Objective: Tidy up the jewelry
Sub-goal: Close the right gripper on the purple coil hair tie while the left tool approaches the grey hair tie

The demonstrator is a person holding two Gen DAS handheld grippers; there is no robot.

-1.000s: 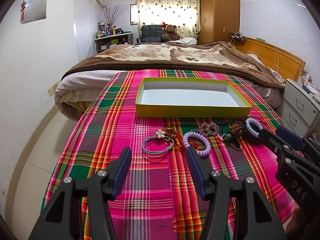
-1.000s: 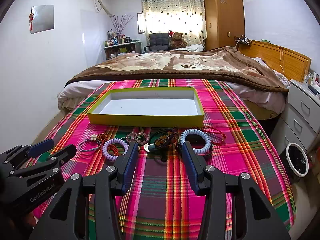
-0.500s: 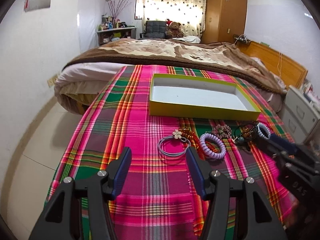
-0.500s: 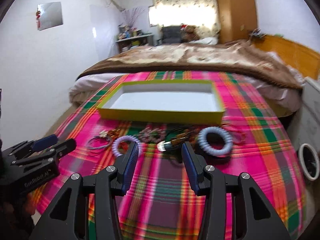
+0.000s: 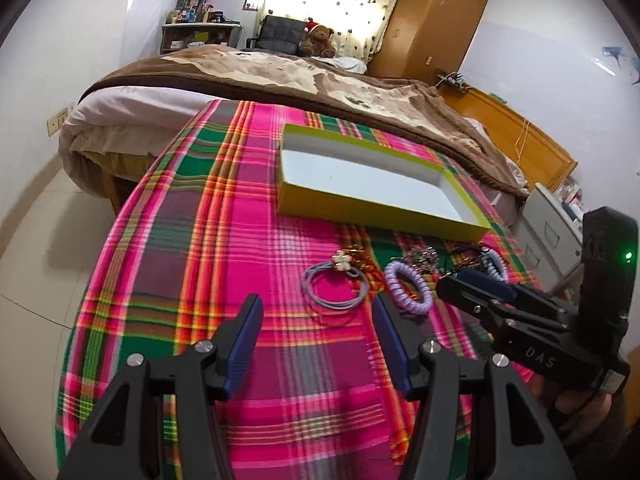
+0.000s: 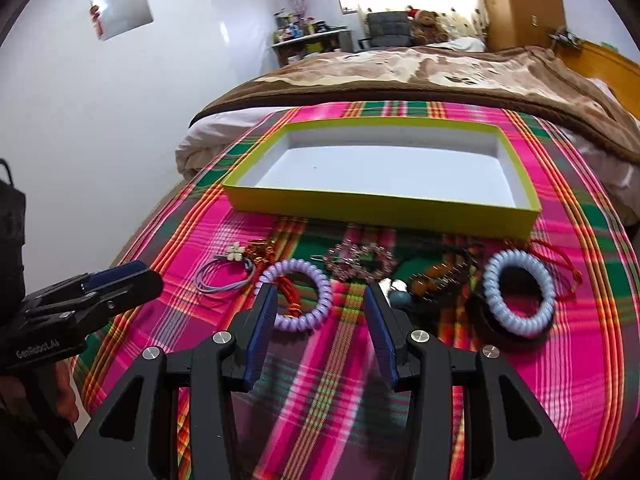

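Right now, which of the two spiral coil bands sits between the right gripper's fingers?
The lavender spiral band, just ahead of the open right gripper, beside its left finger. The pale blue spiral band lies well off to the right, on a black ring.

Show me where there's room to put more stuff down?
Inside the yellow box: its white floor is bare. Also the plaid cloth left of the grey hair ties, and the strip near both open tongs, left and right. The row in front of the box, from the purple coil to the blue coil, is crowded.
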